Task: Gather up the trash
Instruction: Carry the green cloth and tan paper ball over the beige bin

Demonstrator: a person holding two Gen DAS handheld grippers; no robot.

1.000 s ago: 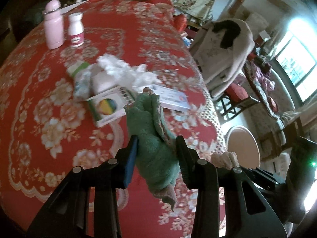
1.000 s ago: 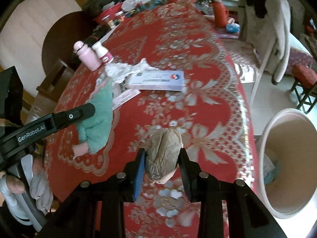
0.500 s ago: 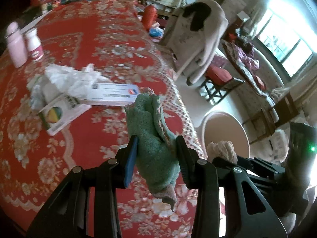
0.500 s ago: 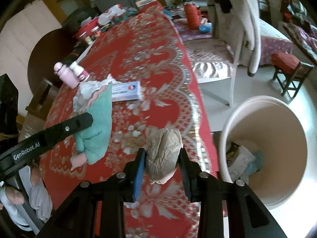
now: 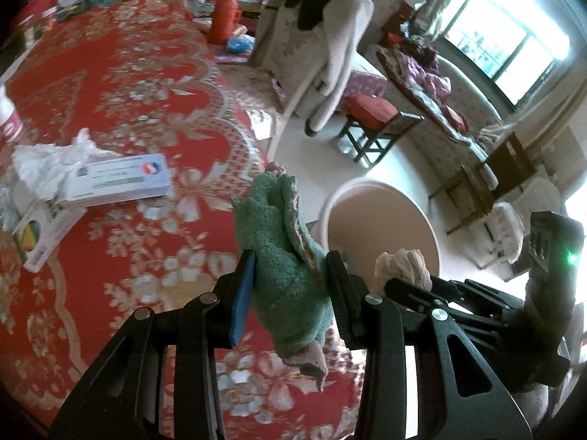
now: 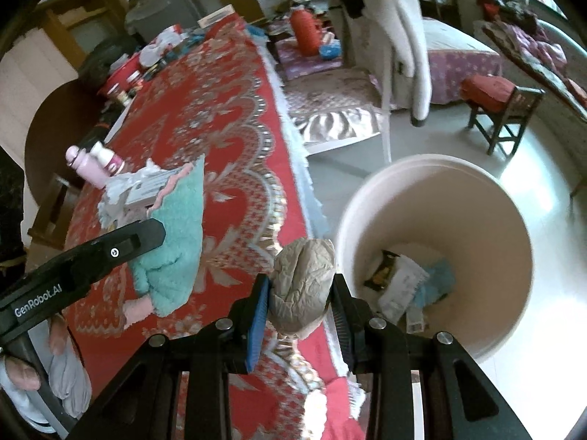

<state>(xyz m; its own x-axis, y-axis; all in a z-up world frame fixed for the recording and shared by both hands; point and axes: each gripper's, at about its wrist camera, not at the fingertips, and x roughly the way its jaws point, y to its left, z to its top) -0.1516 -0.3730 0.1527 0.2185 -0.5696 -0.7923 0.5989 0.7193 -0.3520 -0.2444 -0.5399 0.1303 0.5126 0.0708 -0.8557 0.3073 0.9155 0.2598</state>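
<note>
Trash was in both claws at this moment. The left claw [image 5: 290, 289] gripped a green terry cloth [image 5: 279, 253] around its middle, its jaws partly closed with the fabric bulging above and a pinkish hem hanging below them, low in the centre of the left view. The cloth looked soft, limp and light; it should sag and swing rather than slip, and a pinch on the bunched middle, as here, seemed the safest hold. The right claw [image 6: 299, 299] was nearly shut on a crumpled wad of brownish paper [image 6: 302, 286], at lower centre of the right view. That wad looked very light and springy, likely to crush under pressure and to drop freely once the jaws parted.

Both loads hung near the edge of the counter [image 6: 227, 117], which wore a red floral cloth with a pale fringe. To the right of the paper wad in the right view stood a round cream bin [image 6: 513, 216] on a pale glossy floor, already holding wrappers and scraps. Toward the left of the left view, crumpled white tissue [image 5: 51, 161] and a flat blue-and-white box [image 5: 121, 179] lay on the counter, seemingly more to gather. A chair draped with a pale garment [image 5: 323, 47] stood beyond, with a bright window at upper right.
</note>
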